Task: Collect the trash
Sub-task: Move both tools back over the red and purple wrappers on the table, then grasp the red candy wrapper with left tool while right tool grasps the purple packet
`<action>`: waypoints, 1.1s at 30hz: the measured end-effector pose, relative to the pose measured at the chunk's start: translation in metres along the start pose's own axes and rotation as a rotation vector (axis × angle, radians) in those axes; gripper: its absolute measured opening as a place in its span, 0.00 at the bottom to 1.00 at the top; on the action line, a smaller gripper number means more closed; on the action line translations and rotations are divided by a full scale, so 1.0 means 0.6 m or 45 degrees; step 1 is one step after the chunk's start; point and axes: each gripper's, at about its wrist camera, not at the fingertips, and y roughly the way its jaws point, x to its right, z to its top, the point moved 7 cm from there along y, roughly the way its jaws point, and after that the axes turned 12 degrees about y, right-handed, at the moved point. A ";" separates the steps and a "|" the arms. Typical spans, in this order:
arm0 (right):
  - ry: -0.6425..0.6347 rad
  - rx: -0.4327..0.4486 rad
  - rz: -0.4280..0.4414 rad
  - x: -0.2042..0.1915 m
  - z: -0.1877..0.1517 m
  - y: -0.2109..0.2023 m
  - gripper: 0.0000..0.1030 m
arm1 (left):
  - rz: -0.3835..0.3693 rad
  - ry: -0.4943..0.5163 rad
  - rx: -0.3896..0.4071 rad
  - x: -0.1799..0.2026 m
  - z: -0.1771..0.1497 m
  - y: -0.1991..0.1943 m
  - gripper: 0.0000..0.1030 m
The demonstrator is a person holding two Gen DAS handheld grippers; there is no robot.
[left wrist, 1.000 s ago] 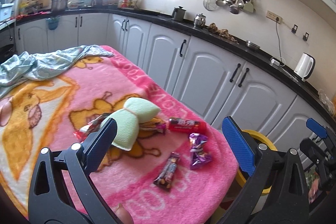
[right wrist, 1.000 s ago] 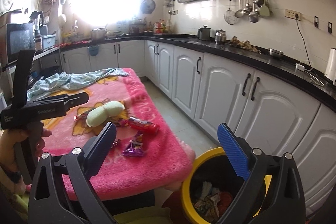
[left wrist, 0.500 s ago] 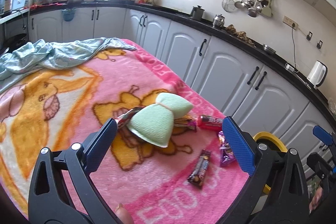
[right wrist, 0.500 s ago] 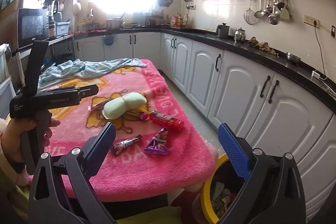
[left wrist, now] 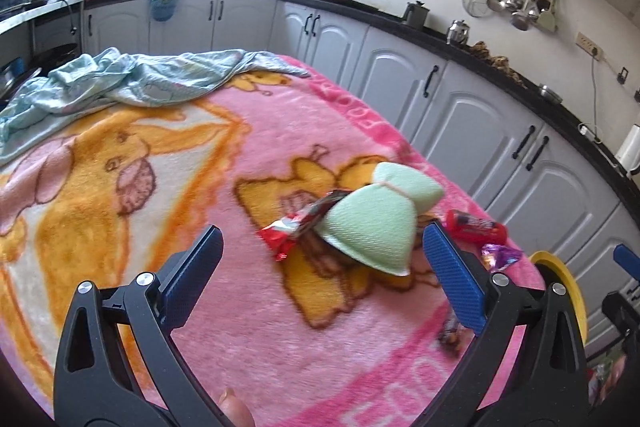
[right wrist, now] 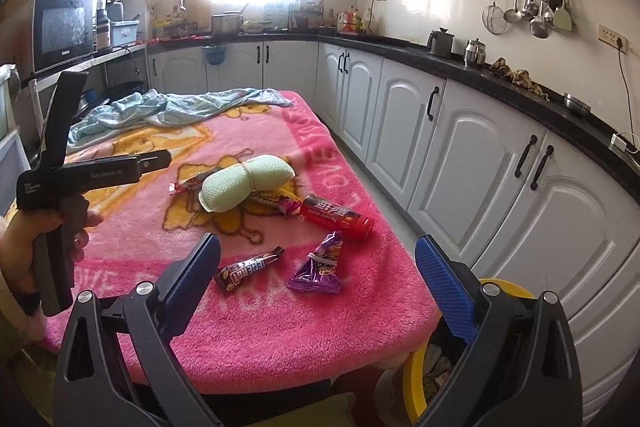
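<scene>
At the far left of the right wrist view, my left gripper [right wrist: 156, 159] is showing side-on, gripped by a hand [right wrist: 36, 231] over the pink blanket [right wrist: 256, 323]; from this angle I cannot tell its opening, but in its own view the left gripper [left wrist: 320, 263] is standing wide open with nothing between its fingers. Toward the upper left of that view, a blue cloth [left wrist: 132, 79] is lying crumpled on the blanket's far end. Nearer the centre, a green sponge [left wrist: 380, 223] is sitting on top of a red wrapper [left wrist: 296, 227], which is poking out from under its left side. Moving right in the right wrist view, a brown candy bar [right wrist: 250, 265] is lying low in the middle of the frame, with a purple wrapper [right wrist: 320, 267] just beside it and a red tube [right wrist: 338, 217] above them, near the blanket's right edge. I am keeping my right gripper [right wrist: 316, 279] wide open too, empty, its blue pads [right wrist: 444, 287] framing the bar and purple wrapper. At the lower right, a yellow bin [right wrist: 412, 383] is standing on the floor beside the table corner, with scraps inside.
</scene>
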 end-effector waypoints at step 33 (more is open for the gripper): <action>0.215 -0.347 0.030 0.045 -0.059 0.186 0.71 | -0.067 0.096 -0.306 -0.043 -0.025 0.165 0.35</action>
